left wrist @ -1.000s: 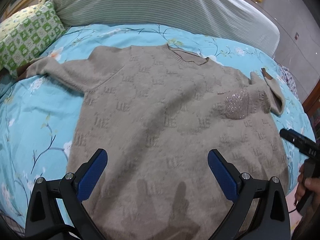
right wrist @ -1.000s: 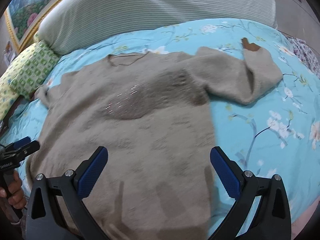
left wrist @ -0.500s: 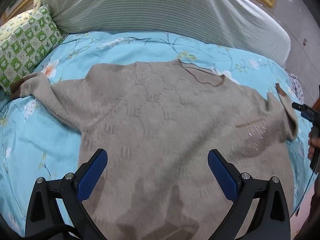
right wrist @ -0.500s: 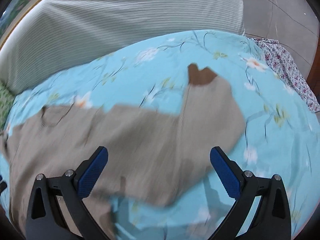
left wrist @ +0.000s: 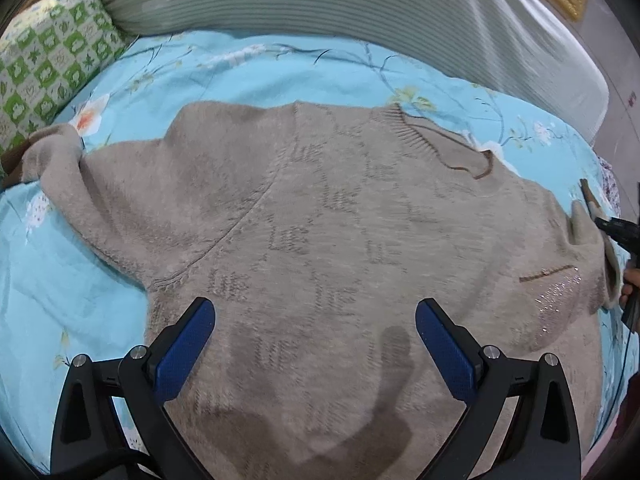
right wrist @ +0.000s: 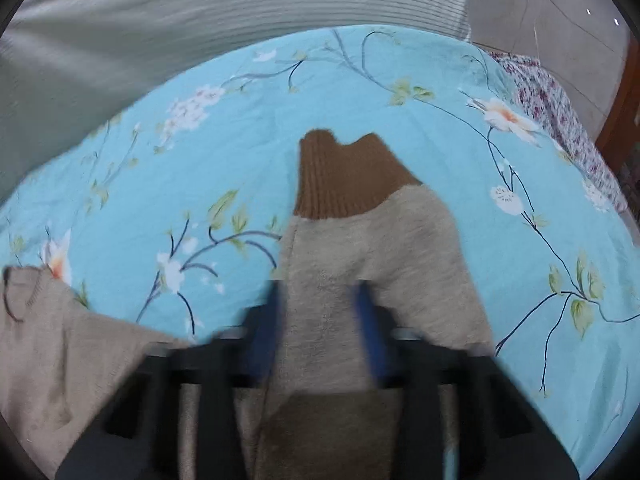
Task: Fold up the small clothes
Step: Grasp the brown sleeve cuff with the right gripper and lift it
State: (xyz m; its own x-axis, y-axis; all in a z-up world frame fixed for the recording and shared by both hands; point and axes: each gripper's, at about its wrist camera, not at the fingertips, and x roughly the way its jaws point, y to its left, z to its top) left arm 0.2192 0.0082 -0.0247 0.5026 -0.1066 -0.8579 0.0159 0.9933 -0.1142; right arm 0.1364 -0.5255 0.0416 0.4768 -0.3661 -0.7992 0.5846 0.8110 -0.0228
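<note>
The left gripper (left wrist: 314, 344) tilts steeply down over the beige sweater (left wrist: 320, 240), its blue pads (left wrist: 186, 354) spread wide with nothing between them; the sweater's body lies flat on the floral blue bedspread (left wrist: 240, 68) directly ahead of and under both fingers, its neckline ahead and to the right of them, one sleeve trailing off to the left.

The right gripper (right wrist: 320, 320) also points steeply down; its jaws have just been closing, and the sweater's other sleeve (right wrist: 372, 264) sits between the fingers, the blurred pads (right wrist: 272, 320) drawn in narrow against its sides, so the sleeve looks pinched; the brown ribbed cuff (right wrist: 344, 176) juts out beyond the fingertips onto the bedspread.

Motion blur smears the right gripper's frame, so the exact contact of the pads is hard to make out; in the left wrist view the right gripper shows only as a dark tip (left wrist: 618, 230) at the right edge, with part of a hand (left wrist: 632, 280) cut off by the frame; the sweater's hem is hidden beneath the left gripper's body.
</note>
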